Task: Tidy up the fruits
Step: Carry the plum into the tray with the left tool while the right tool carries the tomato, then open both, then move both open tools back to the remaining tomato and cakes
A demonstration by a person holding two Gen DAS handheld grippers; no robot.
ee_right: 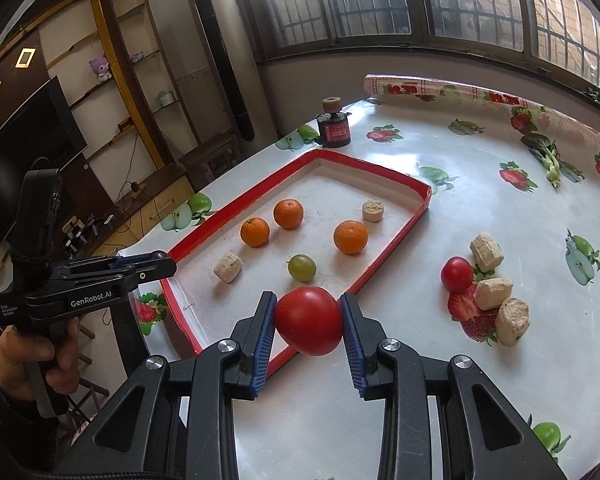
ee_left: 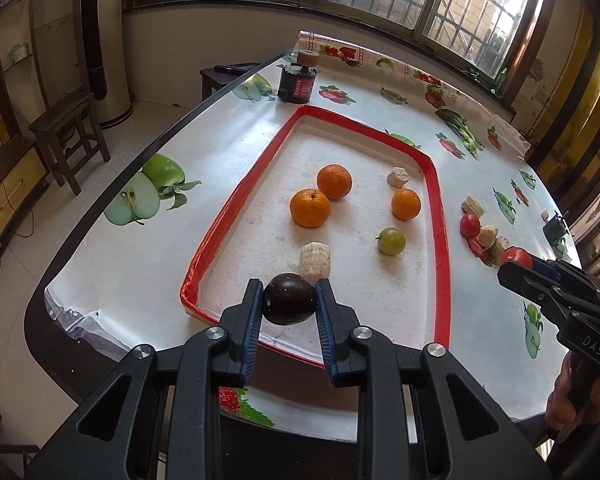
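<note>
Left gripper (ee_left: 289, 300) pinches a dark purple round fruit (ee_left: 289, 299) between its blue pads (ee_left: 254, 320), one pad on each side of the fruit, fruit sitting at the fingertips rather than deep in the jaws. It hangs over the near end of the red-rimmed tray (ee_left: 236, 196), just in front of a beige cork-like chunk (ee_left: 314, 258) lying in the tray.

Right gripper (ee_right: 309, 320) pinches a large red tomato (ee_right: 309, 320) the same way, pads (ee_right: 265, 340) pressed on its left and right sides, tomato bulging out ahead of the tips. It is held above the tray's near right corner, over the rim (ee_right: 396, 240) and the table edge beside it. Whether either fruit touches the surface below cannot be told.

In the tray: three oranges, two close together (ee_left: 310, 207) (ee_left: 334, 181) and one apart to the right (ee_left: 406, 203), a green tomato (ee_left: 391, 241) near the right side, and a second beige chunk (ee_left: 397, 178) toward the far right corner.

Outside the tray on the fruit-print tablecloth (ee_right: 500, 360), right of the tray: a small red tomato (ee_right: 457, 274) touching a cluster of three beige chunks (ee_right: 494, 292). A dark jar with a cork-like top (ee_right: 334, 128) stands past the tray's far corner.

From the right wrist view the left gripper shows from the side, held by a hand (ee_right: 24, 364); the fruit in it is hidden there.
</note>
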